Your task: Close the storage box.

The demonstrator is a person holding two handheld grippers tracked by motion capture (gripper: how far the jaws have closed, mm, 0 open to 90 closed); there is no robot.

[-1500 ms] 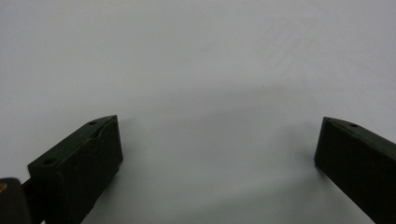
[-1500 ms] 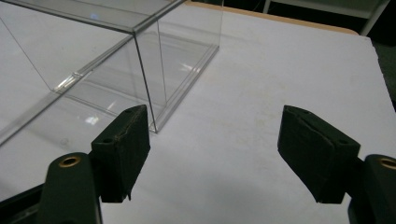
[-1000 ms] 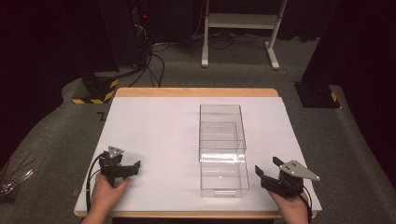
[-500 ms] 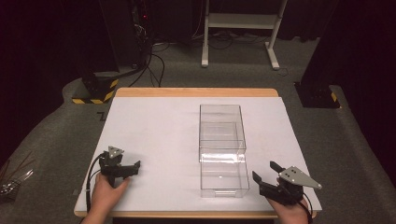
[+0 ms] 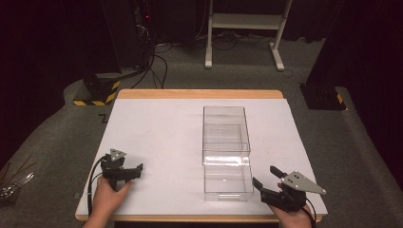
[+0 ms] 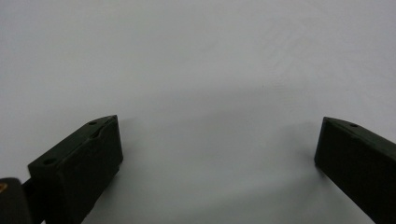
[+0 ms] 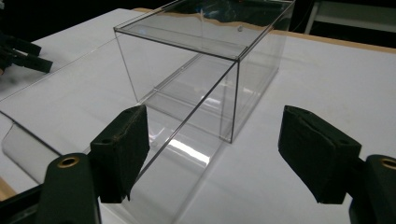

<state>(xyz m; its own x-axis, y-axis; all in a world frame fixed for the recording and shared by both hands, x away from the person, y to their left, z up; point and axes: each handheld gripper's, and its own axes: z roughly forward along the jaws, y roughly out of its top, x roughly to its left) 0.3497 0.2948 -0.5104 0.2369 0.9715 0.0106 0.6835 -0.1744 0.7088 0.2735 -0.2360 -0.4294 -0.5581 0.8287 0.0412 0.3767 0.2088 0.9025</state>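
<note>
A clear plastic box [image 5: 226, 124] stands right of the middle of the white table [image 5: 157, 133], its long side running front to back. Its clear drawer [image 5: 227, 179] is pulled out toward the near edge. My right gripper [image 5: 264, 175] rests just right of the drawer's front, open, with nothing between its fingers. In the right gripper view the box [image 7: 201, 46] and the drawer [image 7: 159, 154] lie ahead of the right gripper [image 7: 215, 114]. My left gripper [image 5: 135, 172] sits at the near left, open and empty. In the left gripper view the left gripper [image 6: 219, 135] is over bare white table.
The table's wooden edge [image 5: 199, 94] shows at the back. On the floor beyond are a yellow-and-black striped base [image 5: 95, 97], cables [image 5: 157, 61] and a white frame's legs [image 5: 242, 28]. Small clutter [image 5: 12, 183] lies on the carpet at far left.
My right gripper has slid a little toward the near edge of the table, still open. The left gripper and the box have not moved.
</note>
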